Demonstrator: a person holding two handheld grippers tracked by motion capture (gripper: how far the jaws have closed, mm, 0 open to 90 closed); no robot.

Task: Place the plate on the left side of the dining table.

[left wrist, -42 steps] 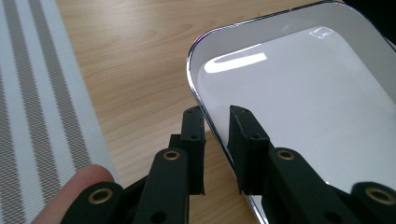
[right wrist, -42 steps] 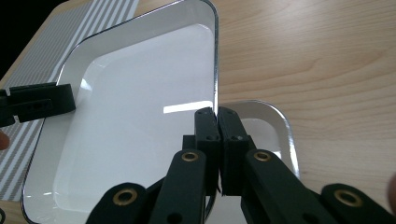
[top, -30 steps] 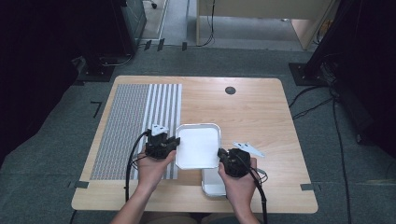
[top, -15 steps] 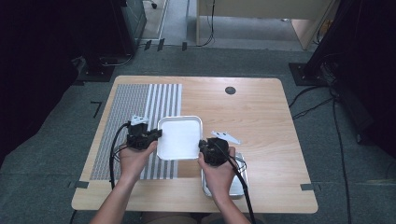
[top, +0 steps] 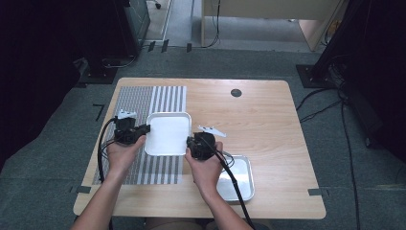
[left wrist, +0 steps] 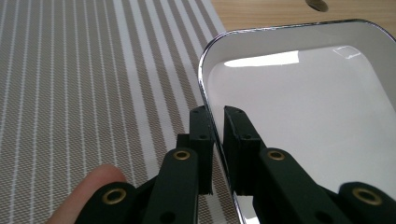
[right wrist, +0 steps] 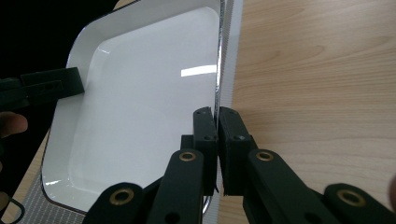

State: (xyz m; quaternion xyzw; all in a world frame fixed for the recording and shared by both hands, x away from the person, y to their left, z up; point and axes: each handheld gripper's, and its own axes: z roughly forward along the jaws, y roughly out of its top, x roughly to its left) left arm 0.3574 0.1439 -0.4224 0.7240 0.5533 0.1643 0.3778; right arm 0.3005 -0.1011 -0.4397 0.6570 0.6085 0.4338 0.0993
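White tray (top: 167, 133) gripped at opposite rims by both grippers above the table (top: 268, 115).

The left gripper (top: 143, 128) pinches the tray's left rim, its jaws having just closed further onto that edge; in the left gripper view the rim (left wrist: 210, 116) sits between the two black jaws over the striped mat (left wrist: 93, 84). The right gripper (top: 190, 142) clamps the tray's right rim, its jaws pressed onto the thin edge (right wrist: 217, 93). The tray lies over the right part of the striped mat (top: 143, 103) and the bare wood beside it. A second, metal tray (top: 239, 179) rests near the table's front edge, just right of the right hand (top: 206, 170).
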